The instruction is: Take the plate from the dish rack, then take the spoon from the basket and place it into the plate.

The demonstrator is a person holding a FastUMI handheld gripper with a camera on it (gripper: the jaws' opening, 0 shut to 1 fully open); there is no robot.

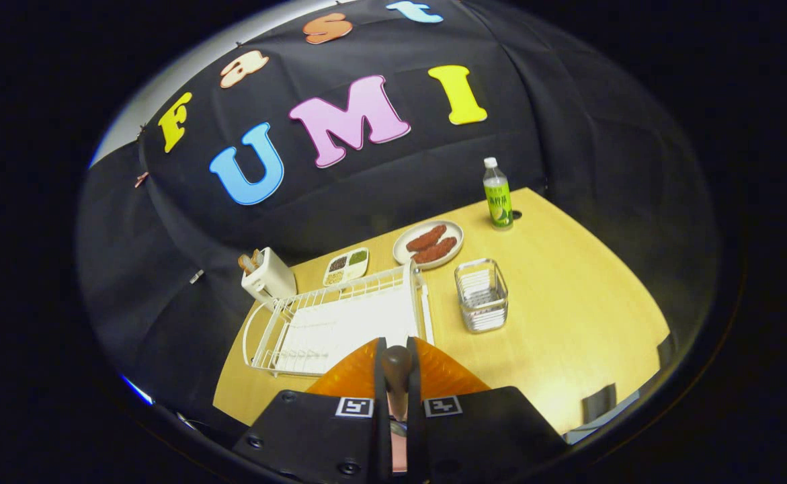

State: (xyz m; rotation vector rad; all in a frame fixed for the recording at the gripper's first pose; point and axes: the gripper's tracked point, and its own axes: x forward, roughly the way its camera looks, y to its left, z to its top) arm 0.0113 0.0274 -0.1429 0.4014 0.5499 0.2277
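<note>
Spoon [396,376] handle, stiff, light and smooth, sits clenched between your hand-held gripper [396,366] fingers; hold it firmly near mid-handle.

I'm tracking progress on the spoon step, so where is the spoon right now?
In the gripper view the spoon is clamped between the gripper's two fingers, its brown handle upright, over the orange plate just in front of the white dish rack.

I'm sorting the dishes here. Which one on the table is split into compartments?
The small rectangular dish behind the dish rack, beside the toaster. The round plate is undivided. The gripper is shut on a wooden handle.
</note>
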